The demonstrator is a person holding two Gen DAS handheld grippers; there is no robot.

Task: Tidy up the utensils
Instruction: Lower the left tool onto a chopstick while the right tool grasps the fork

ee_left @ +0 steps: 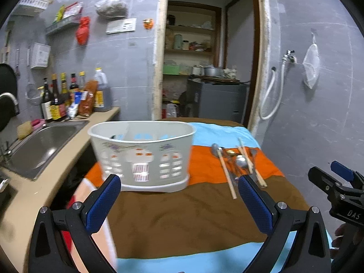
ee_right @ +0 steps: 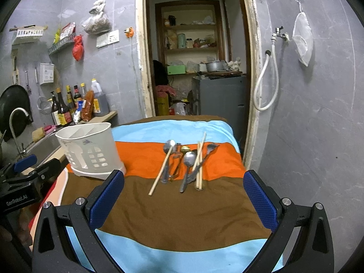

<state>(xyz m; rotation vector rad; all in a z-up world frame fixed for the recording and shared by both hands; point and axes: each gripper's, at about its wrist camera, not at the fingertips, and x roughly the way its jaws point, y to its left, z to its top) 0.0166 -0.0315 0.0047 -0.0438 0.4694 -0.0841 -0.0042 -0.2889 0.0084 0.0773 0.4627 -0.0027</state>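
Scene: a desk covered with a striped cloth (ee_right: 173, 207) in blue, orange and brown bands fills the lower half of both views; a sink (ee_left: 45, 145) sits at the left edge of the left wrist view.
Utensils: a loose pile of spoons and chopsticks (ee_right: 186, 163) lies at the centre of the right wrist view, on the orange band, with the handles reaching onto the brown band; in the left wrist view it sits right of centre.
Holder: a white slotted utensil basket (ee_left: 143, 157) stands upright at the centre of the left wrist view, left of the pile and apart from it; dividers show inside it.
Left tongs (ee_left: 179, 195): spread wide, holding nothing, above the brown band in front of the basket.
Right tongs (ee_right: 184, 195): spread wide, holding nothing, facing the pile from the near side.
Step in hand: judged as the first reach, since every utensil lies outside the basket.
Long axis: the single chopstick (ee_right: 161, 170) runs from lower left to upper right of the frame; the paired chopsticks (ee_right: 200, 163) and spoons (ee_right: 187, 166) run nearly bottom to top, bowls toward the top, handles toward the bottom.
Doing it well: take one piece at a time, close across a handle rather than along it, start with the outlying single chopstick, lift clear before swinging left.
Risk: overlapping pieces may drag along together.
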